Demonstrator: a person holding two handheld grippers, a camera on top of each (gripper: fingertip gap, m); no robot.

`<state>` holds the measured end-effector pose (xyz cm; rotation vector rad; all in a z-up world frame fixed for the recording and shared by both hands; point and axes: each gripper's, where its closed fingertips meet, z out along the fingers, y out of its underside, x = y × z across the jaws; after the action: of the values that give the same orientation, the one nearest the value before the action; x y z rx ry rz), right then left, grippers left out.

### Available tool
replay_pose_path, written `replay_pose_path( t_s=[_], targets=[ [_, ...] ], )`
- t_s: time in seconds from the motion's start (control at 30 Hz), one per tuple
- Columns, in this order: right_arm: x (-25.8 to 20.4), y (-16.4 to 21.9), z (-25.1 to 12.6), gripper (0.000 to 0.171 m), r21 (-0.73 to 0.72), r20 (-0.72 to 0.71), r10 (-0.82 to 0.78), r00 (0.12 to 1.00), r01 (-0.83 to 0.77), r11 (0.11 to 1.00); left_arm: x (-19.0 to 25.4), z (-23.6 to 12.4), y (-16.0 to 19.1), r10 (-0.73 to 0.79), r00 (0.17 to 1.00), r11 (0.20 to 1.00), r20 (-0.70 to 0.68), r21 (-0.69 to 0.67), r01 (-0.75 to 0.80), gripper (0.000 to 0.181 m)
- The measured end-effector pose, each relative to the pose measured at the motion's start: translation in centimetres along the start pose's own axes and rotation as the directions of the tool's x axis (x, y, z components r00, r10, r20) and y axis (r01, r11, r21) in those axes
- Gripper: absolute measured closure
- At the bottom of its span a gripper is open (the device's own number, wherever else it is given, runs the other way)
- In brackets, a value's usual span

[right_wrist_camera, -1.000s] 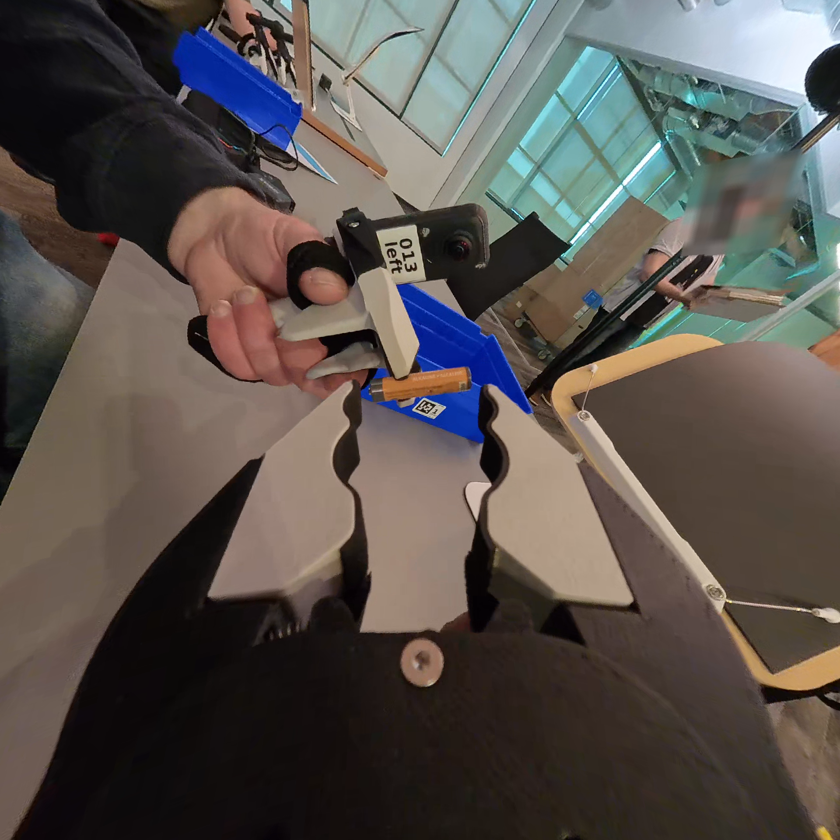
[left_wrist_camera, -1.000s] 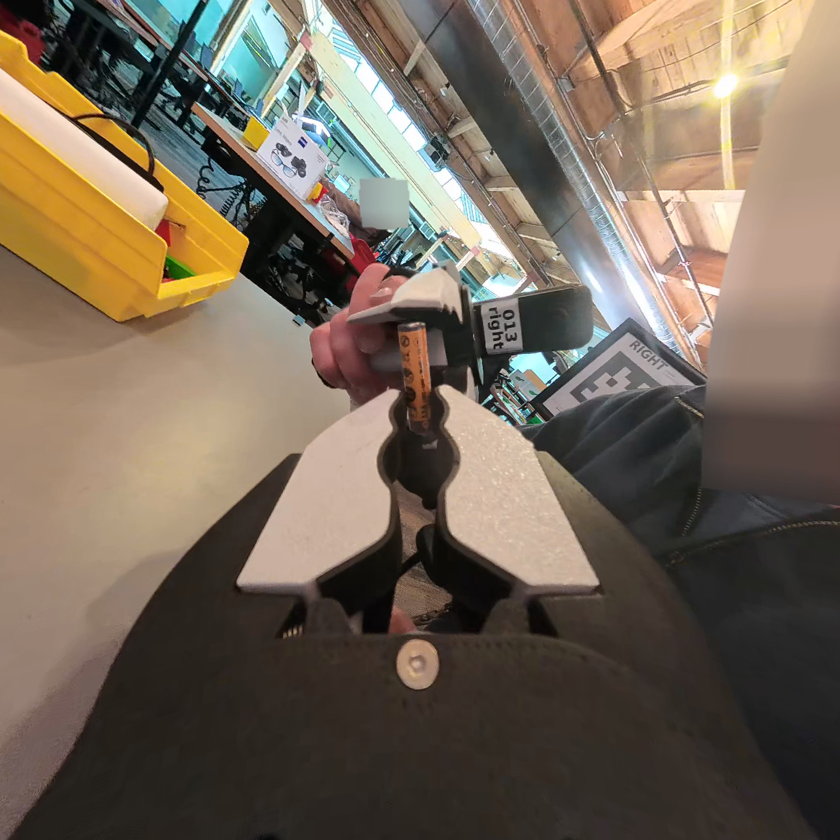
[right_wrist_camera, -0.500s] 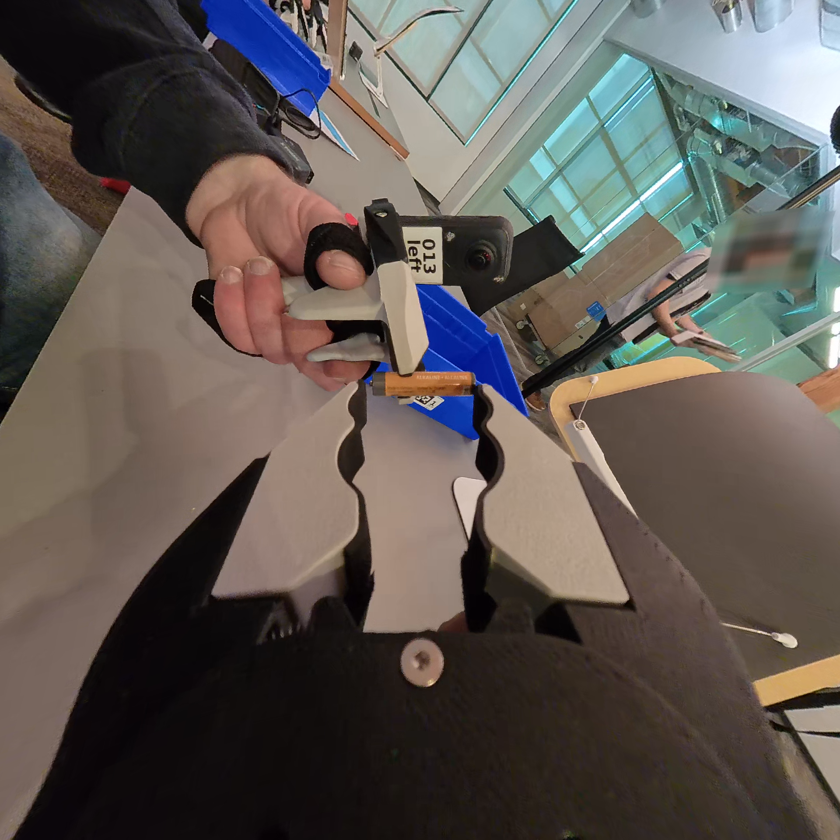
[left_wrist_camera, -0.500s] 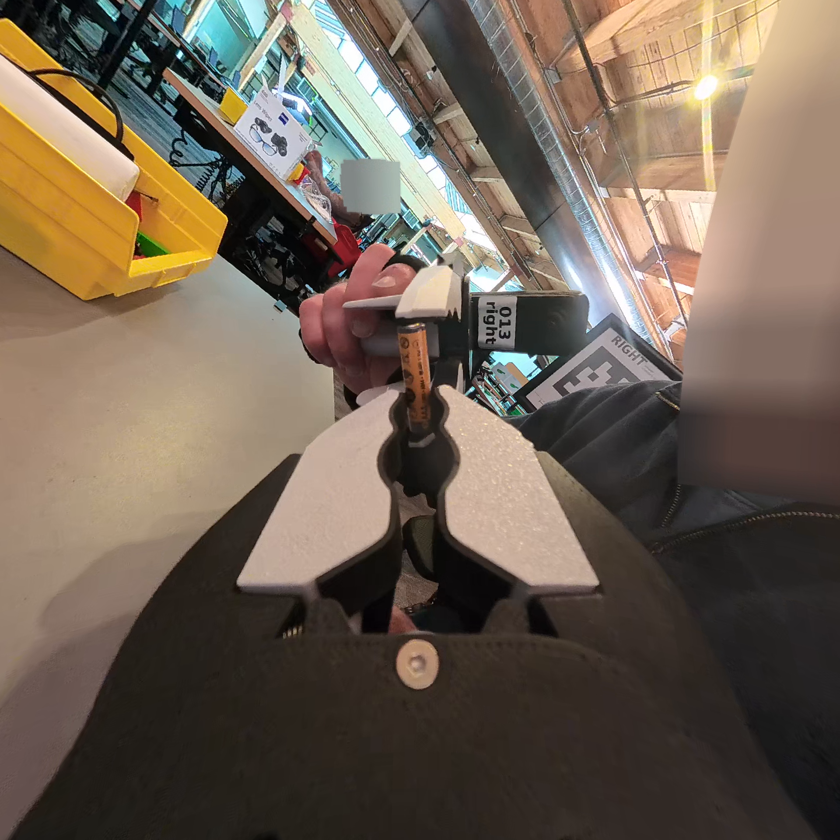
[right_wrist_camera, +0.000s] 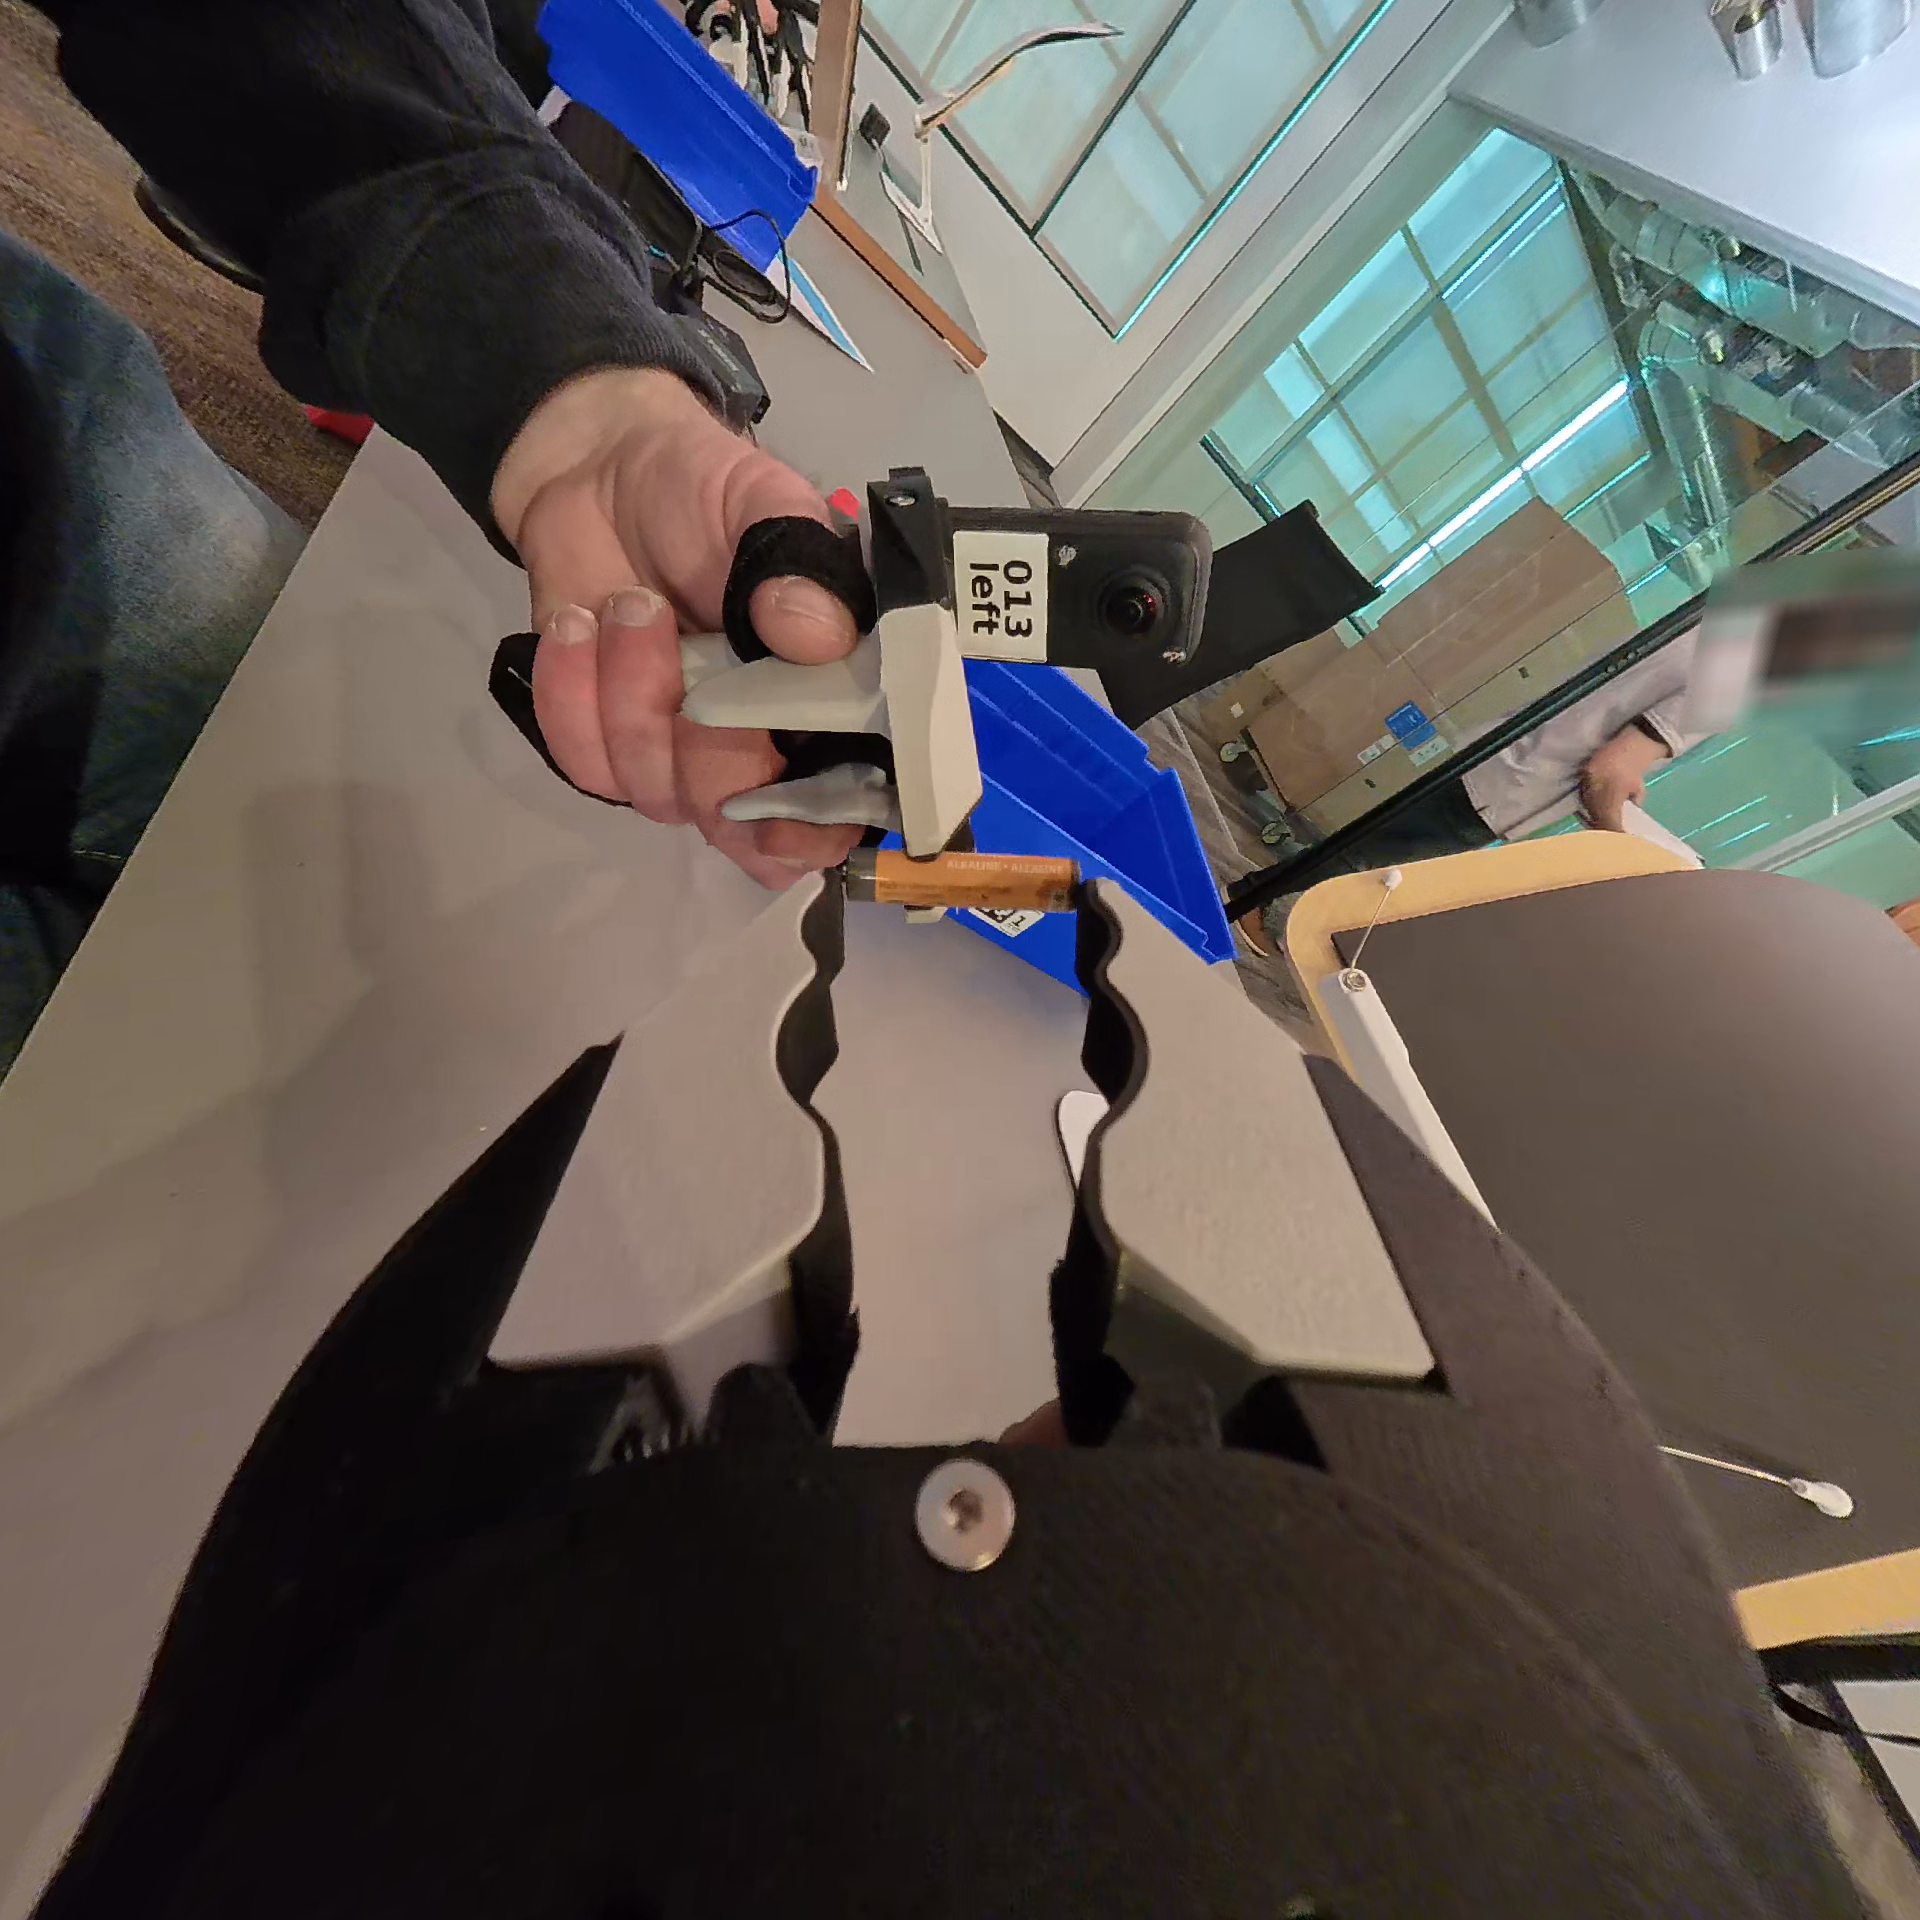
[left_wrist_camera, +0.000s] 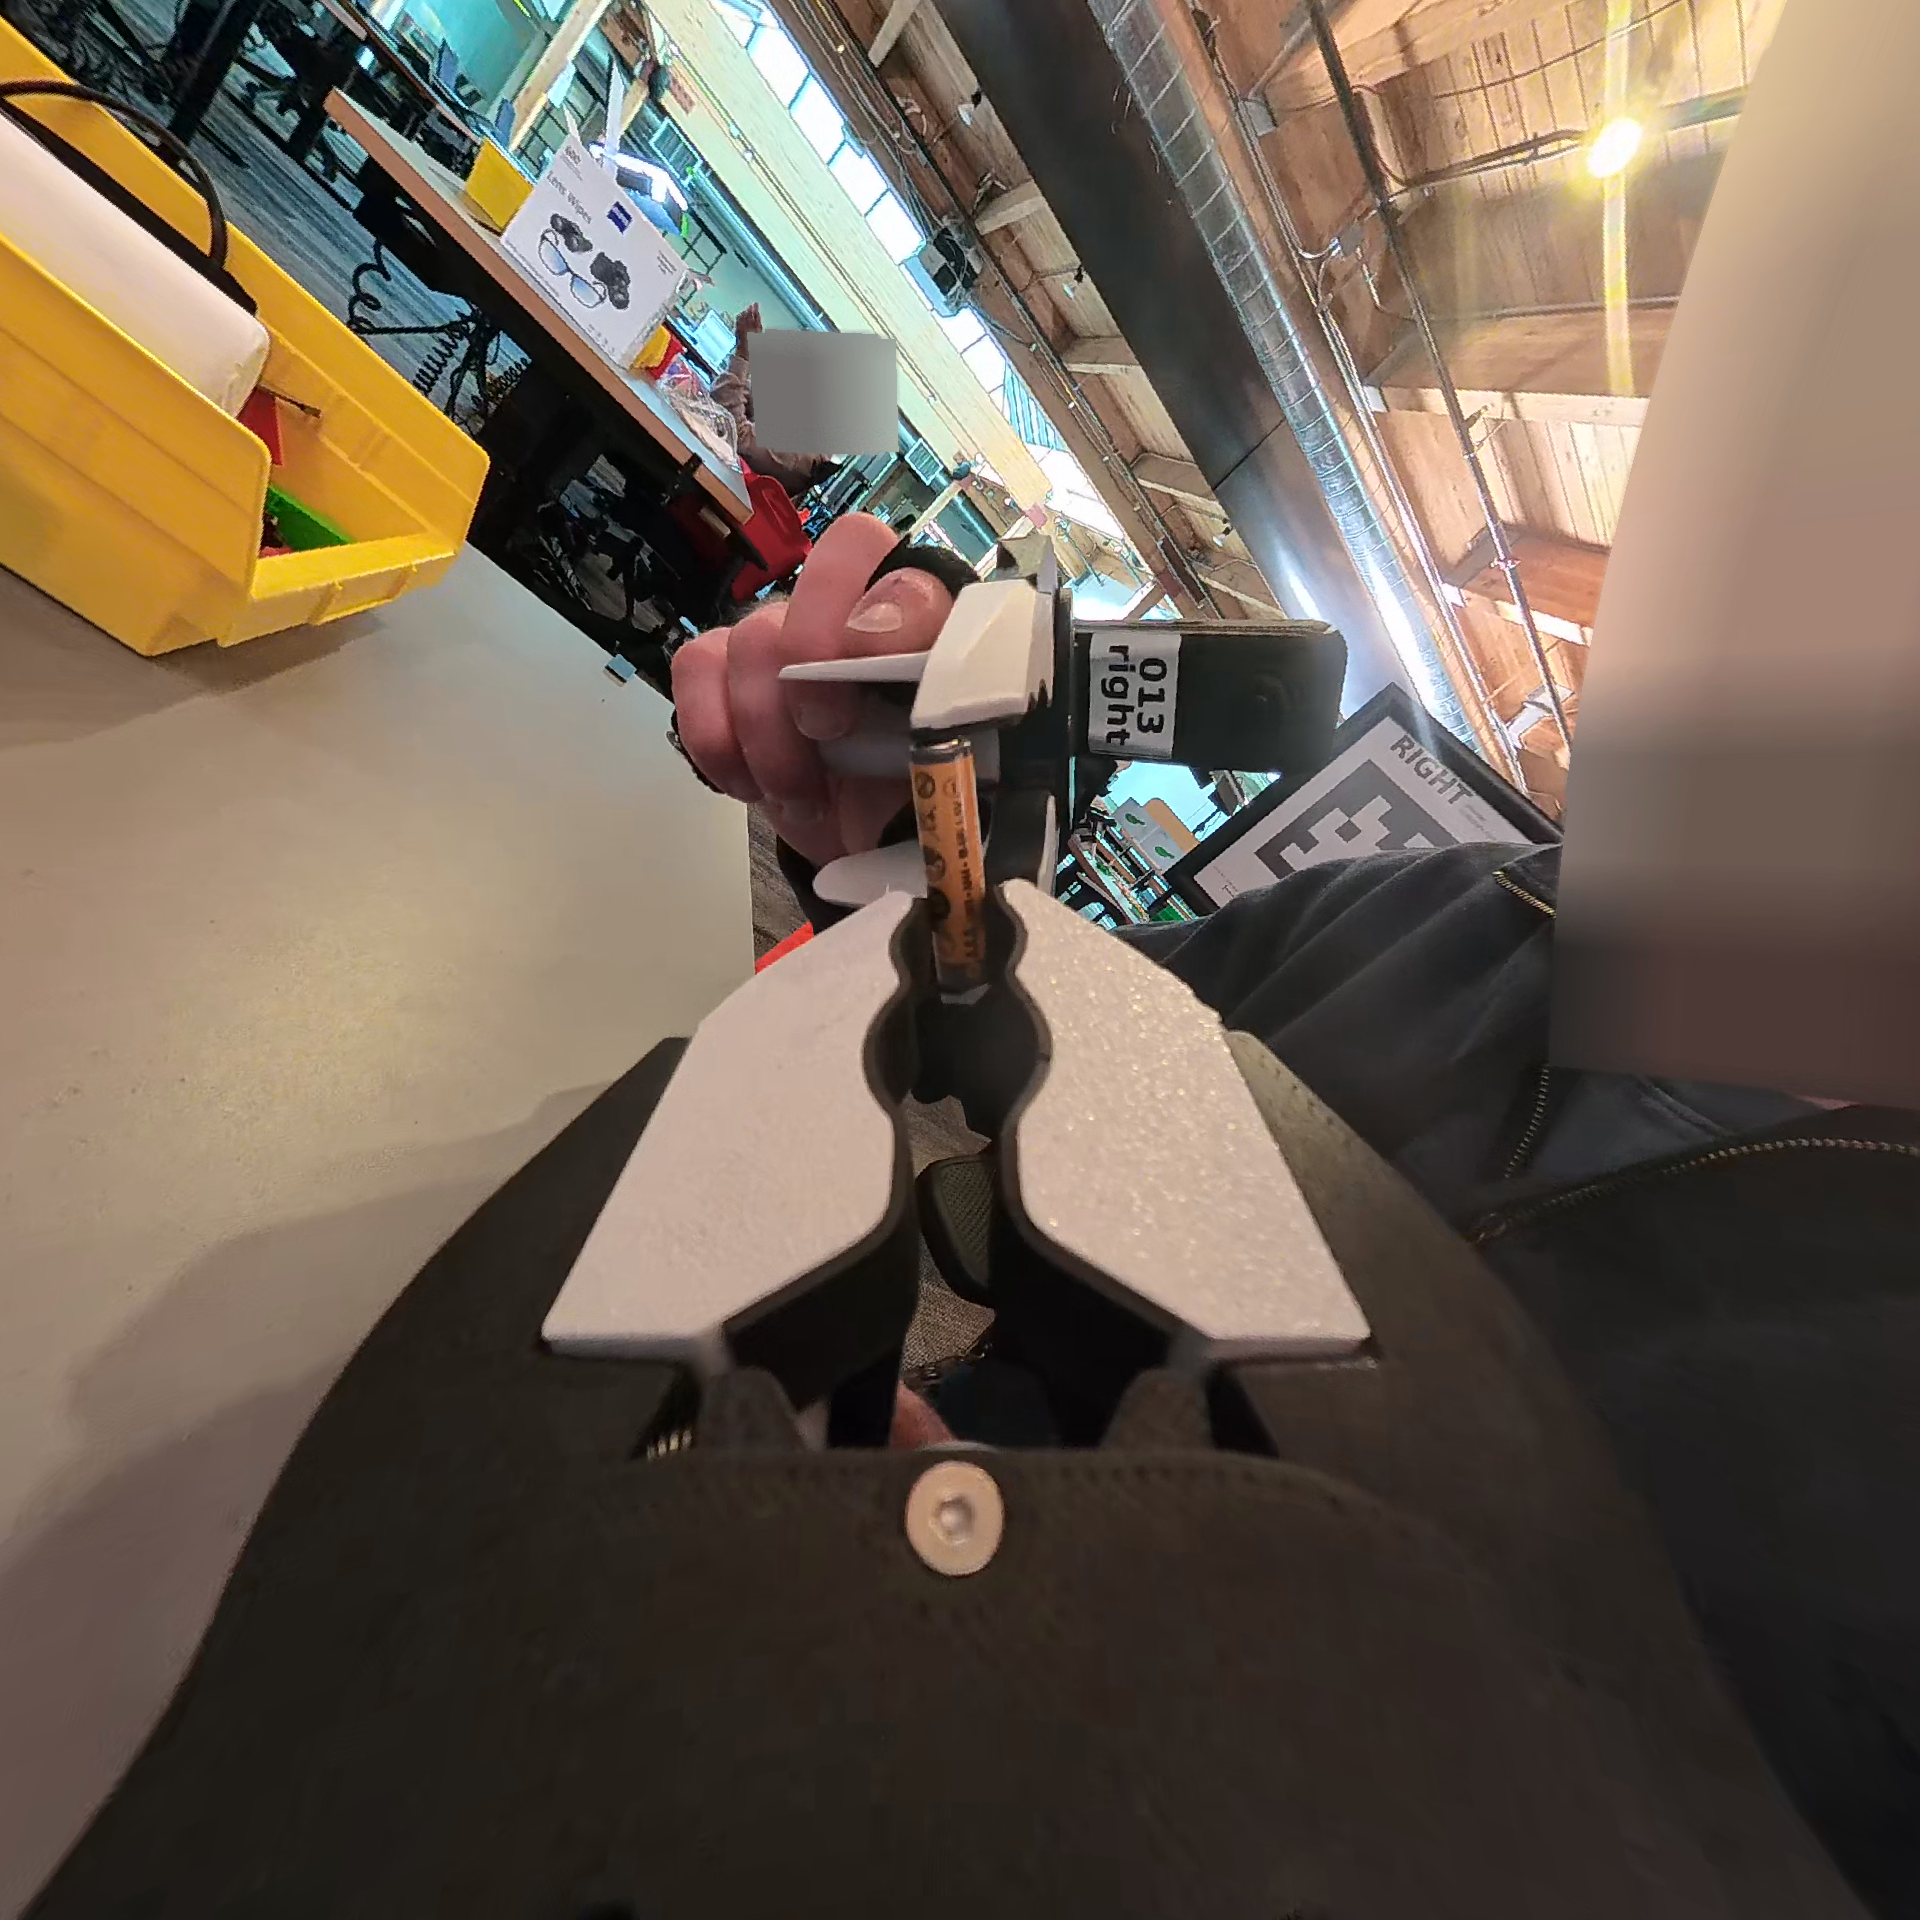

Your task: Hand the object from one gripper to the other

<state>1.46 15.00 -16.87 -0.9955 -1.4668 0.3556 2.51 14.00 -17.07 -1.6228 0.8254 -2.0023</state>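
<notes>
Item: one copper-and-black battery (left_wrist_camera: 954,871), which I held pinched near one end between the tips of my left gripper (left_wrist_camera: 958,920), clear of the grey table (left_wrist_camera: 312,935). My right gripper (right_wrist_camera: 958,902) stood spread, its tips bracketing the battery's two ends; contact I could not tell. Also logged: a yellow bin (left_wrist_camera: 187,488) at the table's far side, and a blue bin (right_wrist_camera: 1081,790) behind the battery.

Yellow bin (left_wrist_camera: 343,488) set on grey table (left_wrist_camera: 312,935); blue bin (right_wrist_camera: 1091,769) seen on table; white box (left_wrist_camera: 597,255) placed behind.
</notes>
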Motion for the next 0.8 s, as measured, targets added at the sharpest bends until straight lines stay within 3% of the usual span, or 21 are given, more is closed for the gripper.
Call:
replay_pose_path(
  t_s=[0.37, 0.5, 0.57, 0.67, 0.73, 0.8],
  targets=[
    [0.2, 0.0, -0.1, 0.13, 0.011, -0.004, 0.06, 0.998, -0.06, 0.998, 0.1, 0.1, -0.2, 0.012, 1.0, 1.0, -0.003, 0.013, -0.012, 0.171],
    [0.6, -0.1, -0.5, 0.13, 0.067, 0.003, 0.17, 0.985, -0.17, 0.983, -0.5, -0.2, -0.7, 0.194, 0.975, 0.981, 0.111, -0.003, -0.195, 0.149],
    [0.9, -0.3, -0.9, 0.13, 0.111, 0.023, 0.247, 0.969, -0.248, 0.962, -0.6, -0.8, -1.3, 0.39, 0.896, 0.919, 0.21, -0.034, -0.392, 0.143],
    [0.8, -0.5, -1.2, 0.13, 0.16, 0.068, 0.327, 0.943, -0.334, 0.929, -0.1, -0.6, -1.4, 0.657, 0.703, 0.752, 0.272, -0.175, -0.635, 0.137],
    [0.7, -0.6, -1.2, 0.13, 0.176, 0.088, 0.352, 0.932, -0.363, 0.915, 0.0, -0.1, -1.3, 0.76, 0.592, 0.648, 0.266, -0.256, -0.717, 0.133],
    [0.6, -0.6, -1.2, 0.13, 0.181, 0.101, 0.365, 0.926, -0.378, 0.908, 0.1, 0.4, -1.4, 0.805, 0.533, 0.592, 0.261, -0.29, -0.752, 0.13]
  ],
)
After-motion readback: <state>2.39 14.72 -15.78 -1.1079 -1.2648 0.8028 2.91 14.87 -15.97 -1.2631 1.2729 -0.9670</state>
